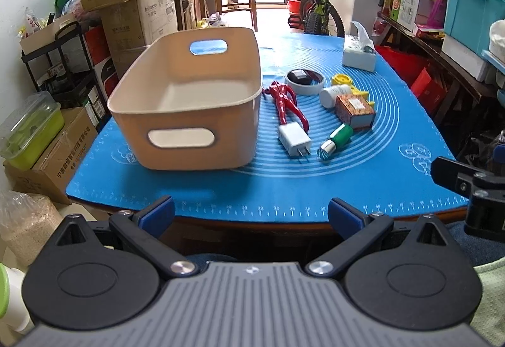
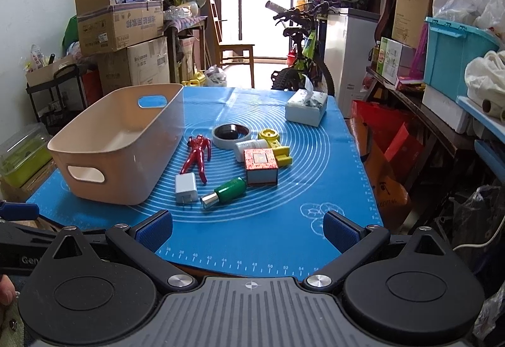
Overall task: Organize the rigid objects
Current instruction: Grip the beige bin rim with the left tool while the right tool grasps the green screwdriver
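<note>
1. Both views look across a blue mat (image 2: 284, 220) on a table. A beige bin (image 2: 120, 151) sits in the left half of each frame, with nothing visible inside it.
2. To the right of the bin, near the centre of the frame, lie the loose items: a red figure (image 2: 197, 154), a white charger (image 2: 186, 187), a green bottle (image 2: 227, 190), a patterned box (image 2: 261, 165), a white jar (image 2: 251, 148), a yellow toy (image 2: 276, 145) and a tape roll (image 2: 232, 134).
3. The left gripper (image 1: 251, 214) at the bottom centre of its view is spread wide and holds nothing.
4. The right gripper (image 2: 247, 230) at the bottom centre of its view is likewise wide open and holds nothing.
5. Nearest to both grippers are the charger and the green bottle, straight ahead and just above the right gripper's fingers in its view. The bottle's long axis runs diagonally, silver cap toward the lower left.
6. Judged from this, the right gripper is better placed for a first pick; the bin lies to the upper left of these items.
</note>
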A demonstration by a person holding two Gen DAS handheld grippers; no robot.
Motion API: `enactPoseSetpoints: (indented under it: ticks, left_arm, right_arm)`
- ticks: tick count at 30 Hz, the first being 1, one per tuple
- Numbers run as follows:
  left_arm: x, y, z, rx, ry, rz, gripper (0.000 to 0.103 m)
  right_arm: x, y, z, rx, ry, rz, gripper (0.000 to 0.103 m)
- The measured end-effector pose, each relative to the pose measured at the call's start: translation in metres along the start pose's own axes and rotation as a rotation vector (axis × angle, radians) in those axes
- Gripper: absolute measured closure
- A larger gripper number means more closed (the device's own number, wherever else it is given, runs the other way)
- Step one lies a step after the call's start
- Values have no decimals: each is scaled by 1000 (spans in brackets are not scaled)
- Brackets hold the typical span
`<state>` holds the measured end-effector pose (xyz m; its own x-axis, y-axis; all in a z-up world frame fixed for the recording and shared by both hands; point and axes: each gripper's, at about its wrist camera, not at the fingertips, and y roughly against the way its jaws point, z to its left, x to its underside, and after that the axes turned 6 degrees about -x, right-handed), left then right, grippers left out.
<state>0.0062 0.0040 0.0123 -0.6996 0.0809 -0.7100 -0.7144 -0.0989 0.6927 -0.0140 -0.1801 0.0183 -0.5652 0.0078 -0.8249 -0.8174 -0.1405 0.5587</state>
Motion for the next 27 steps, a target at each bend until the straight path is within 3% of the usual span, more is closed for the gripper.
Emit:
enactPoseSetpoints:
  ticks: [4, 12, 14, 16, 27]
  left_arm:
    - [-22, 4, 15, -12, 18, -7, 1]
    - [-85, -3, 52, -112, 8, -3, 2]
    - [-96, -10, 64, -118, 20, -3, 4]
    - [-106, -20, 76, -122, 27, 14, 13]
    - [-139, -88, 127, -115, 48, 116, 13]
  right_arm:
    - [-15, 3, 0, -25, -3, -12, 3]
    - [-55, -15, 1, -64, -40, -9, 3]
    - [-65, -26, 0, -61, -65, -5, 3]
    - [-72, -39, 0, -49, -76, 1, 3]
    - [-88, -130, 0, 45, -111, 108, 3]
